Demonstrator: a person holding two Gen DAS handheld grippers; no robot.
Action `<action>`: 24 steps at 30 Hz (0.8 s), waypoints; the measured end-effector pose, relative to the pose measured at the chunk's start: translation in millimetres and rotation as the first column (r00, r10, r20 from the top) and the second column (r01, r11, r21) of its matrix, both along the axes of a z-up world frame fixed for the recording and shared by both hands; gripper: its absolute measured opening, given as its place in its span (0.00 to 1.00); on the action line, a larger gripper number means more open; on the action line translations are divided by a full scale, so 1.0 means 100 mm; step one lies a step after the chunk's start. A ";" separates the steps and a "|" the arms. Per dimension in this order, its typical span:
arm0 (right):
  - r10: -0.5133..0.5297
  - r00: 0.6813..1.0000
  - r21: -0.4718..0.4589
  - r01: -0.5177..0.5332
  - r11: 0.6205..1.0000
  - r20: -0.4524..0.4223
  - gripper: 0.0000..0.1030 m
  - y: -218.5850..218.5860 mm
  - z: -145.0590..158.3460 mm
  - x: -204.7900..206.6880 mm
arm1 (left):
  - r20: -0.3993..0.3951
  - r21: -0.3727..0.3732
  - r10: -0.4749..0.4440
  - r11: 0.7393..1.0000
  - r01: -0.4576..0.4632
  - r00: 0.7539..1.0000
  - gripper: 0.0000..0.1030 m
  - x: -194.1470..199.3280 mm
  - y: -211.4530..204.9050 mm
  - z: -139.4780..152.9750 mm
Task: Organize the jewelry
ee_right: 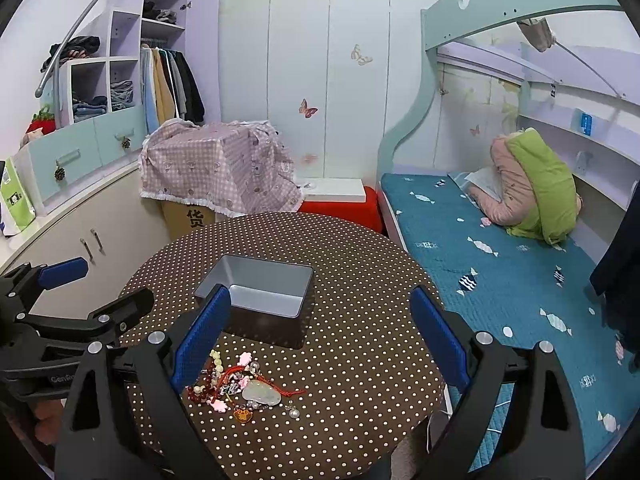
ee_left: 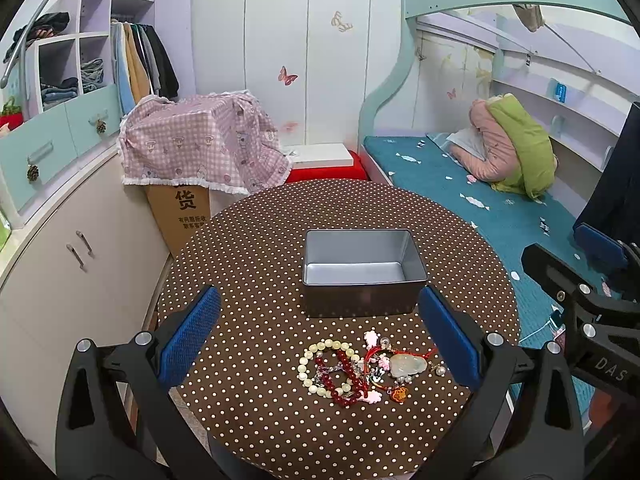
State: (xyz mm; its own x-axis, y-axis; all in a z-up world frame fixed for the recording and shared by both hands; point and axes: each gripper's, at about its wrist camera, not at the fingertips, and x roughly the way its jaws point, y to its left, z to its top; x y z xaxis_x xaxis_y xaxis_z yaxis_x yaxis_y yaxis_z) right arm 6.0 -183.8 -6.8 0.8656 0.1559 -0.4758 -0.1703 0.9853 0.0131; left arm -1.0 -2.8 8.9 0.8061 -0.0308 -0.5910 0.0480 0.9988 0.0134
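While both grippers hover spread wide and holding nothing, a tangle of jewelry (cream and dark red bead bracelets, a pale pendant on red cord) lies on the polka-dot counter. Just behind it stands an open metal tin. The left gripper frames the pile; the right gripper hangs beside it.

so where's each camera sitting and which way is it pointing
Left wrist: on the left claw, above the table's near edge, facing the jewelry pile and tin box straight ahead; own open blue fingers show, right claw at right edge.
Right wrist: on the right claw, further right; pile and box sit left of centre; left claw at left edge.
Shared: pile, box, dotted table, bed.
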 end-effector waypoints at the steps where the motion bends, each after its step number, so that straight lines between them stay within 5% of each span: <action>1: -0.001 1.000 0.000 0.001 1.000 0.001 0.85 0.00 0.00 0.00 | 0.001 0.002 -0.001 1.000 0.001 1.000 0.95 0.00 -0.01 -0.01; 24: -0.002 1.000 -0.006 0.002 1.000 -0.008 0.85 0.00 -0.04 -0.01 | 0.001 0.002 -0.007 1.000 0.007 1.000 0.95 0.00 -0.02 -0.02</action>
State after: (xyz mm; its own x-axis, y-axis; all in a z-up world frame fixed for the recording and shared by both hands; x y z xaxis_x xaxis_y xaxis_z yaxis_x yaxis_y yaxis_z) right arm 5.1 -184.3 -11.1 0.8620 0.1514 -0.4838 -0.1682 0.9857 0.0088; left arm -1.2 -5.2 7.1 0.8064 -0.0349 -0.5903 0.0546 0.9984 0.0155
